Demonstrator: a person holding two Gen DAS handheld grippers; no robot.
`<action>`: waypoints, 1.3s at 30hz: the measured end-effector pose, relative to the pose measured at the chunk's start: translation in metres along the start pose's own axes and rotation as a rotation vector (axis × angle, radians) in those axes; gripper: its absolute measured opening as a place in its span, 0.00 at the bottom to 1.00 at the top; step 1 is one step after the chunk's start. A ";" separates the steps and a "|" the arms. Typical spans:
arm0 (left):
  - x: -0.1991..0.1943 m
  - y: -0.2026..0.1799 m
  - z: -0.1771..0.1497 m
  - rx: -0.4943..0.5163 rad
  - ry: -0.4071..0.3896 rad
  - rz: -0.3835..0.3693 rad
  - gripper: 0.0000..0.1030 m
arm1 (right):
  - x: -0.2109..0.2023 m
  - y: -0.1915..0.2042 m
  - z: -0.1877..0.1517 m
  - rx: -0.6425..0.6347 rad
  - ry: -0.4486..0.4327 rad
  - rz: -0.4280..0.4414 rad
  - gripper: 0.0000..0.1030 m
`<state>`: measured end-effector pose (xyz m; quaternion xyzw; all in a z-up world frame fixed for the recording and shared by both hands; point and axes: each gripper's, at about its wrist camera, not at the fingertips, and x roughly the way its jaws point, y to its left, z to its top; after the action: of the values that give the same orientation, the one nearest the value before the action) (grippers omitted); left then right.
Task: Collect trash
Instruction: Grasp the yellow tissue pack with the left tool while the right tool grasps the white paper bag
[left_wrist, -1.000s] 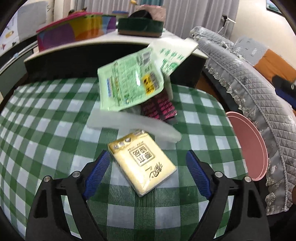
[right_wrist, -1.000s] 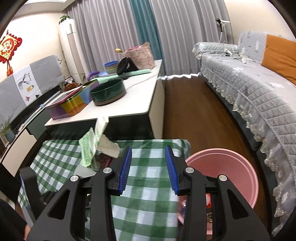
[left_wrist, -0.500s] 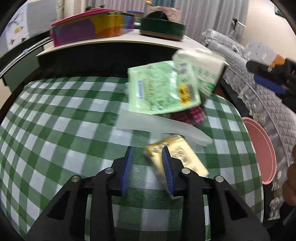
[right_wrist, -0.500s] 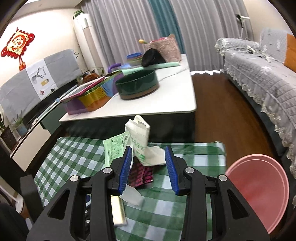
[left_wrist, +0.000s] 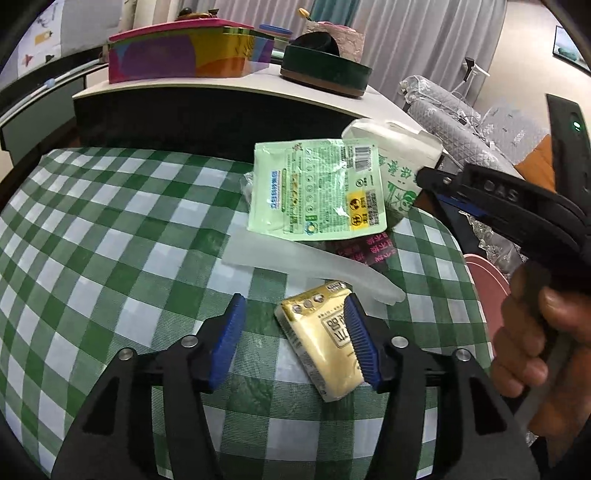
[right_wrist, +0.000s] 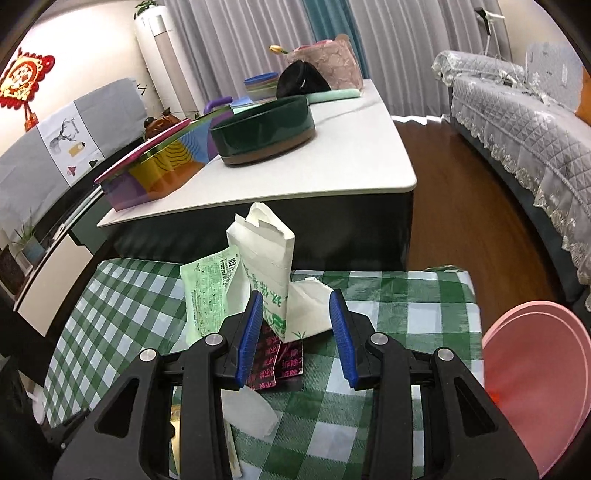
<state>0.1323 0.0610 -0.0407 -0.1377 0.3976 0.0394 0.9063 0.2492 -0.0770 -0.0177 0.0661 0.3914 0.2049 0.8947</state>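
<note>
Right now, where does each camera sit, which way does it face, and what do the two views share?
Left wrist: on the left gripper, low over the checked tablecloth, facing the yellow packet; the right gripper and hand show.
Right wrist: on the right gripper, facing the white paper bag, pink bin to its right.
Shared: the paper bag, green wrapper, dark green tub.

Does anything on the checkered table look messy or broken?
Yes. The white paper bag stands with its top torn open and jagged. A green wrapper leans against it instead of lying flat, and a dark pink wrapper lies crumpled underneath. It is a heap of litter.
</note>
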 end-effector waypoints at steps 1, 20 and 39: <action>0.001 -0.002 0.000 0.002 0.003 -0.004 0.59 | 0.003 0.000 0.001 0.001 0.005 0.010 0.37; 0.033 -0.030 -0.010 0.058 0.113 0.102 0.75 | -0.015 0.007 0.004 -0.079 -0.020 0.050 0.04; -0.006 -0.019 -0.011 0.084 0.015 0.086 0.50 | -0.104 -0.005 -0.023 -0.105 -0.066 -0.006 0.04</action>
<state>0.1232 0.0397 -0.0393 -0.0825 0.4111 0.0605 0.9058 0.1708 -0.1264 0.0347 0.0246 0.3507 0.2199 0.9100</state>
